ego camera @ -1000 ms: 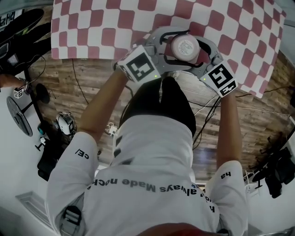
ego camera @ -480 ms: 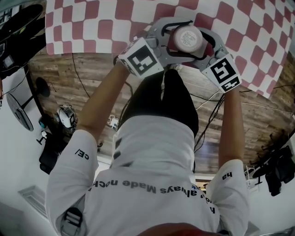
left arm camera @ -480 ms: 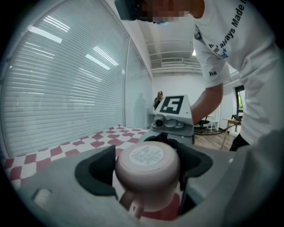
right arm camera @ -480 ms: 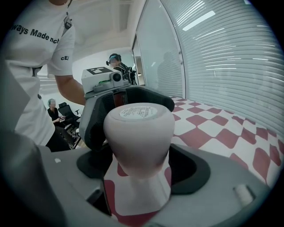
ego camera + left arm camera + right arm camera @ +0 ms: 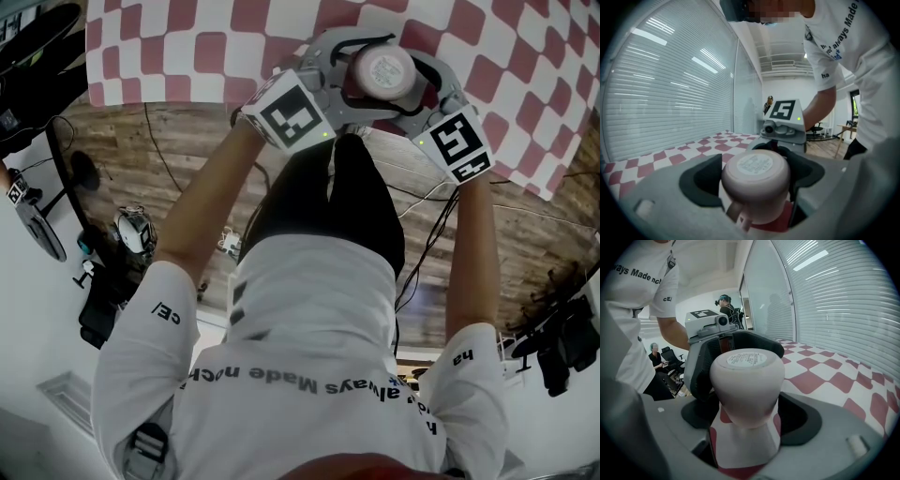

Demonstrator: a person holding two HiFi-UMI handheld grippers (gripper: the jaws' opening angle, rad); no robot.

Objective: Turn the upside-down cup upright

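The pale pink cup [image 5: 382,73] stands upside down on the red-and-white checked cloth [image 5: 187,47], its labelled base facing up. My left gripper [image 5: 361,75] reaches in from the left and my right gripper [image 5: 405,80] from the right, so both pairs of jaws ring the cup. In the left gripper view the cup [image 5: 757,180] sits between the dark pads, its handle low on the left. The right gripper view shows the cup [image 5: 747,380] centred with gaps on both sides. Both grippers look open around it.
The cloth's near edge hangs over a wooden floor [image 5: 187,178] with cables and dark equipment [image 5: 103,309] at the left. Slatted blinds [image 5: 670,93] run along the far side of the table. Other people [image 5: 724,303] are in the room's background.
Both grippers have sunk a little around the cup and sit slightly farther up the picture. The cup stays upside down on the same spot.
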